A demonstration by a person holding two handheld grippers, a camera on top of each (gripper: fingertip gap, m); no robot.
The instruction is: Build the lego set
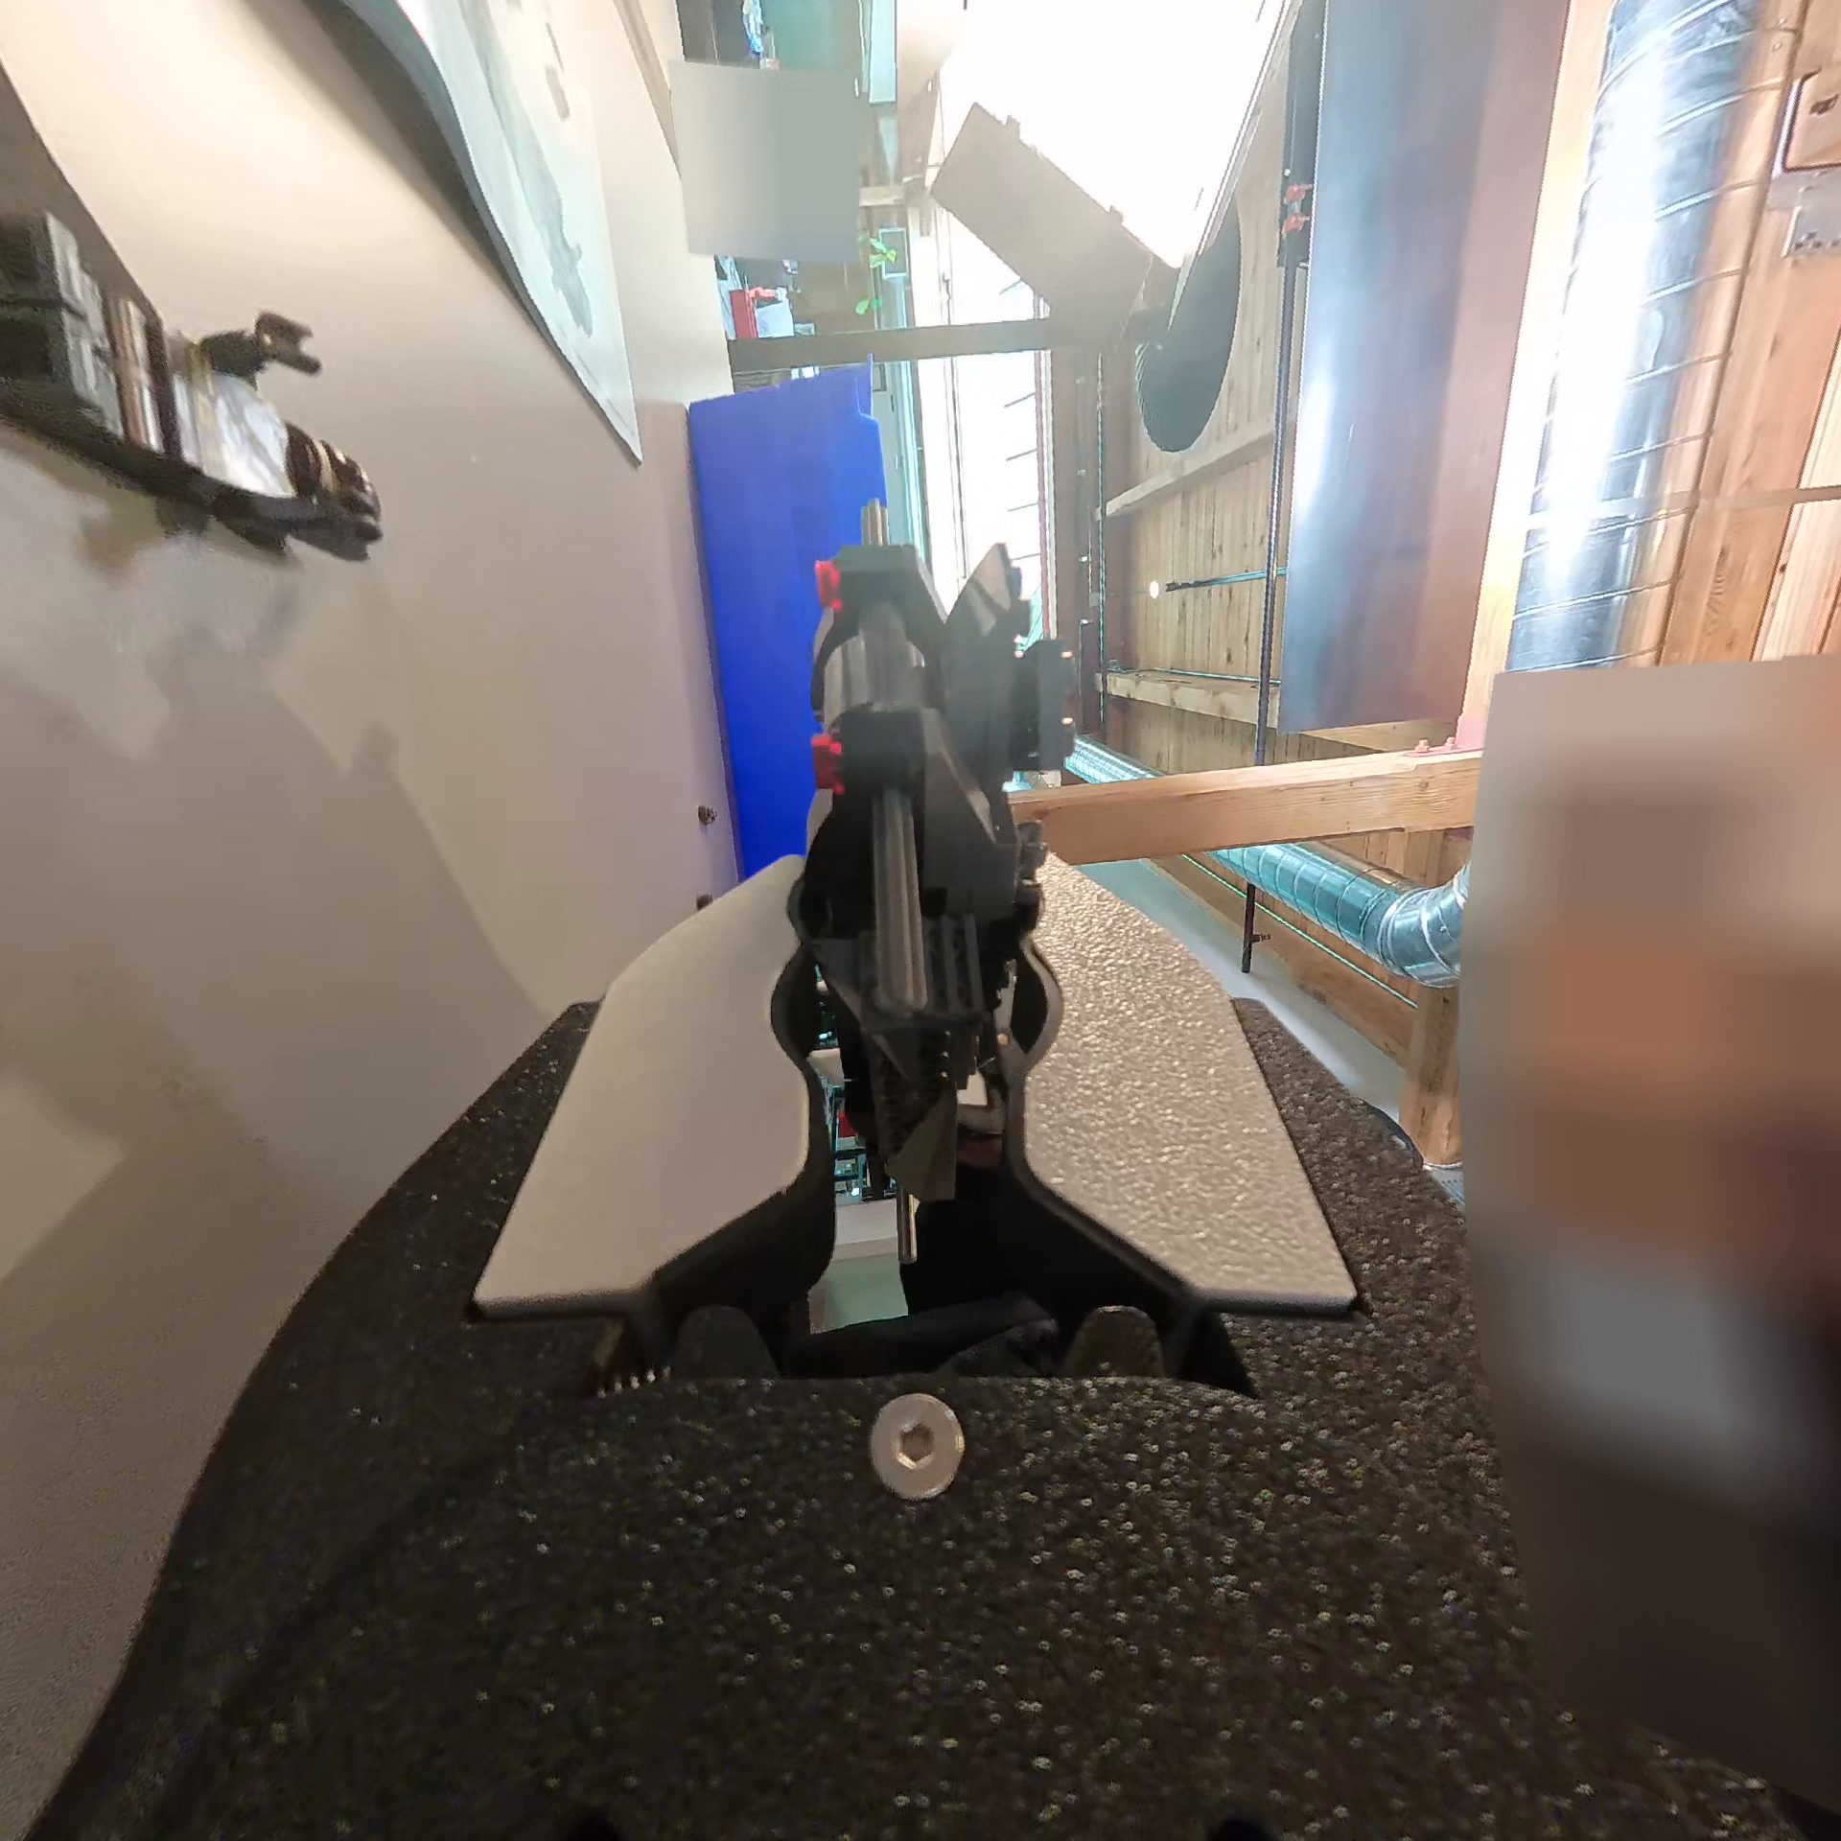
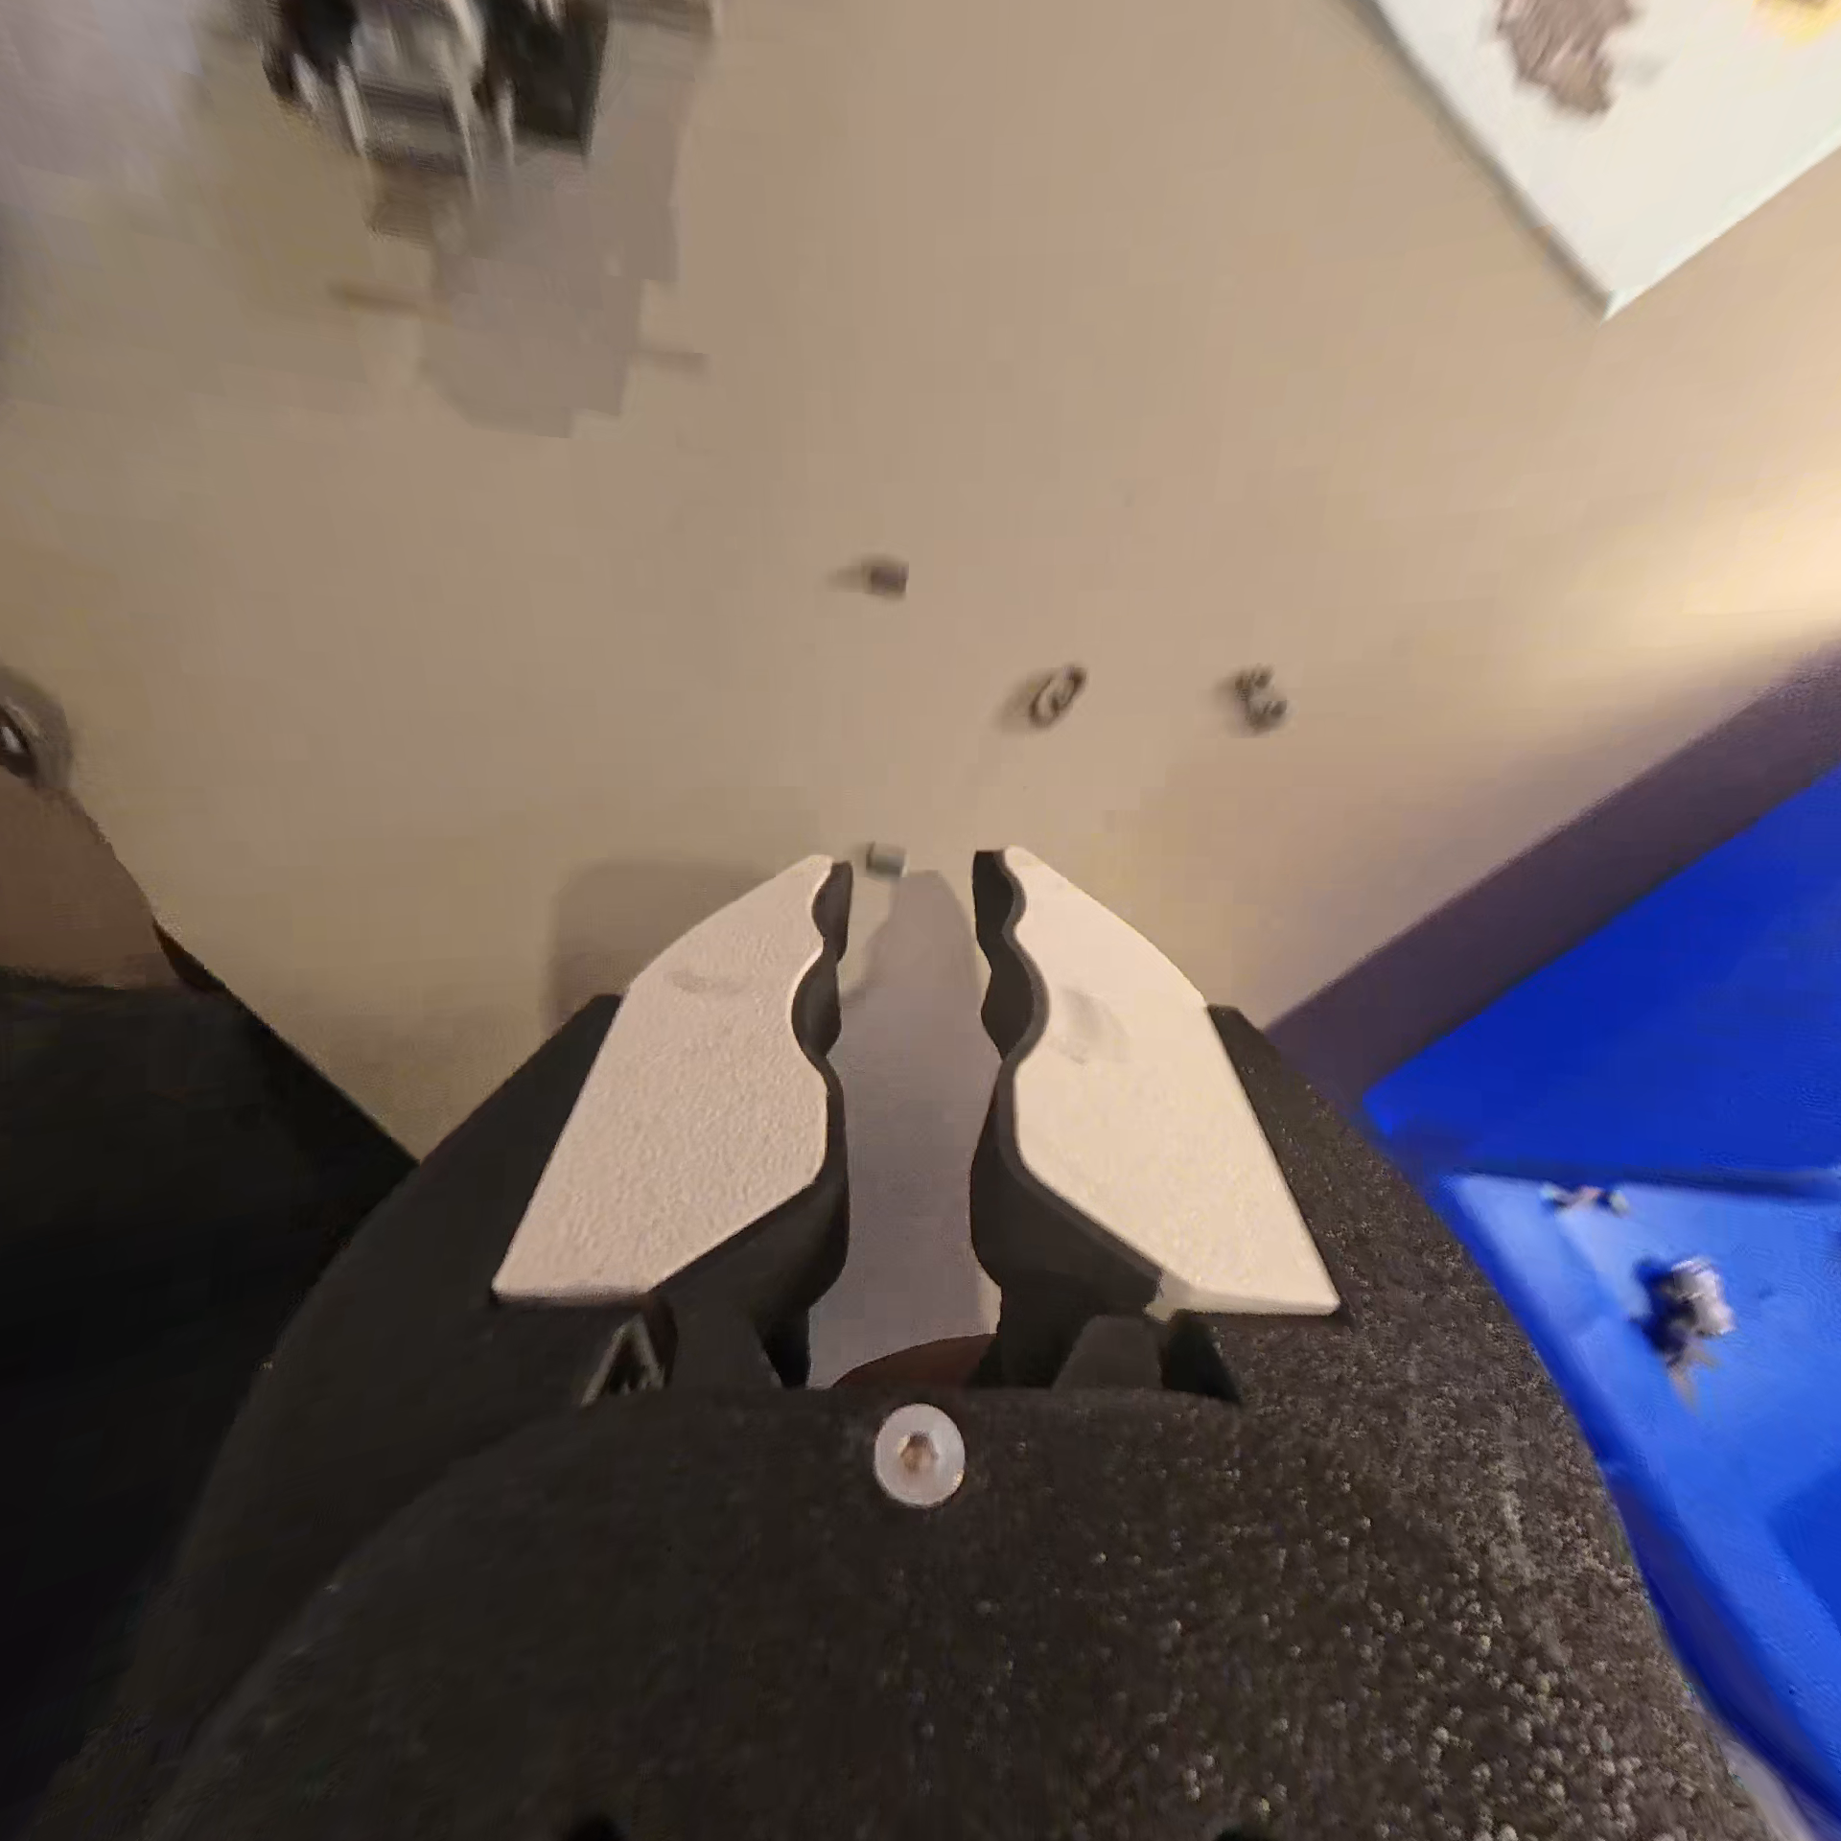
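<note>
My left gripper (image 1: 912, 897) is shut on a black mechanical assembly (image 1: 917, 817) with red bits and grey metal rods. The assembly sticks out forward past the fingertips and is held off the white table (image 1: 398, 747). My right gripper (image 2: 912, 862) is open and hangs low over the white table (image 2: 598, 598). A small grey metal piece (image 2: 884, 857) lies on the table just ahead of its left fingertip (image 2: 817, 877), and no pad presses on it. Three more small metal parts lie farther ahead: one (image 2: 882, 576), a ring-like one (image 2: 1056, 694) and another (image 2: 1260, 700).
A blue bin (image 2: 1644, 1096) with small hardware (image 2: 1684, 1295) stands to the right; it also shows in the left wrist view (image 1: 787, 598). A black holder with parts (image 1: 179, 428) and a printed sheet (image 1: 538, 199) lie on the table. A wooden beam (image 1: 1245, 802) and ducts lie beyond. Tip to tip, the grippers are about 20 cm apart.
</note>
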